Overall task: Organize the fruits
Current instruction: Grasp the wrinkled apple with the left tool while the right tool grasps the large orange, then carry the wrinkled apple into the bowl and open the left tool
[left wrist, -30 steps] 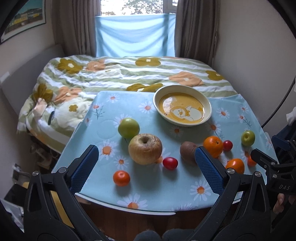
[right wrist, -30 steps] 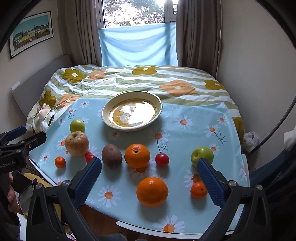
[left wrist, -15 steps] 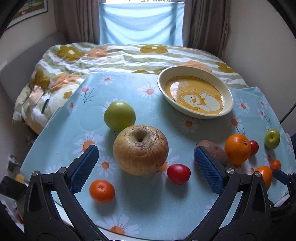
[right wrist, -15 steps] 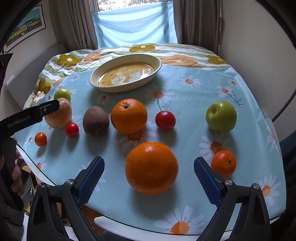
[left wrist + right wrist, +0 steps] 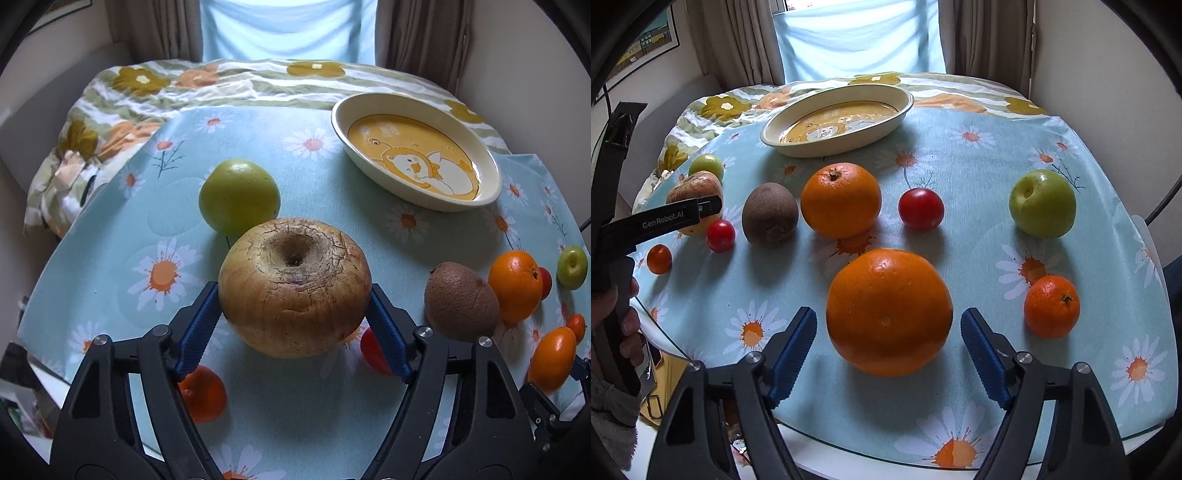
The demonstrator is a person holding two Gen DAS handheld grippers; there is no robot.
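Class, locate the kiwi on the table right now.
In the right wrist view the kiwi lies left of centre, between a small red tomato and the farther orange, in front of the oval dish.

Floral-quilted bed (image 5: 229, 85) beneath curtained window (image 5: 857, 37)

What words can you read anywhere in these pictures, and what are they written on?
"GenRobot.AI": in white letters on the black arm of the left gripper, seen from the right wrist view.
The framed picture on the wall: too small to tell if it carries words.
The dish shows a cartoon drawing, no readable words.
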